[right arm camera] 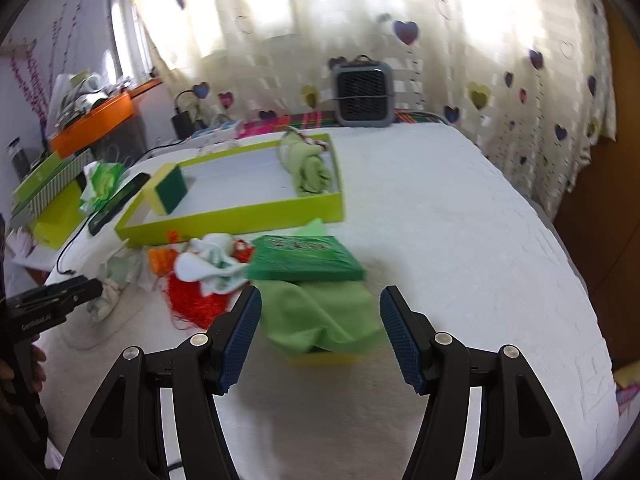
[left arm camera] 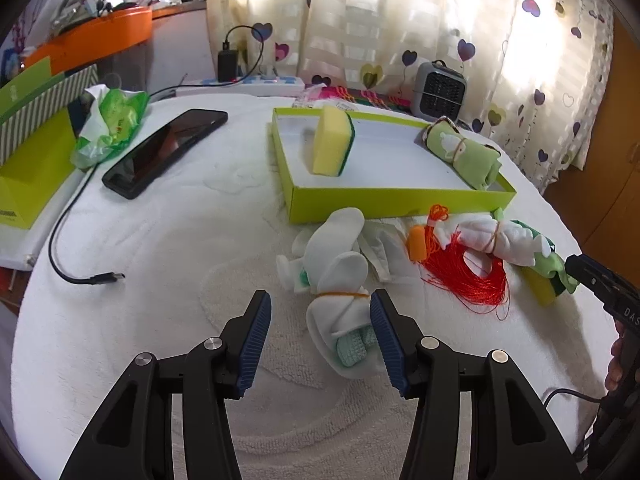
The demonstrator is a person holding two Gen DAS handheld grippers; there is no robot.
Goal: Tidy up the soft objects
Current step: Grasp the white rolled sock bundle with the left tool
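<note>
The left gripper (left arm camera: pixel 320 336) stands spread around a white rolled sock bundle tied with a rubber band (left arm camera: pixel 340 316) on the white-towelled table (left arm camera: pixel 160 300), near its front edge. The right gripper (right arm camera: pixel 320 332) stands spread over a crumpled green cloth (right arm camera: pixel 320 316), pads clear of it.

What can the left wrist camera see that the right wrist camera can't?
Only the left wrist view shows the loose cable end on the white cover, and the white sock bundle lying between the open left gripper.

Only the right wrist view shows the green cloth and the flat green packet in front of the open right gripper.

Both show the lime tray with a sponge standing in it and a rolled green cloth, the red thread, the phone and the grey fan.
</note>
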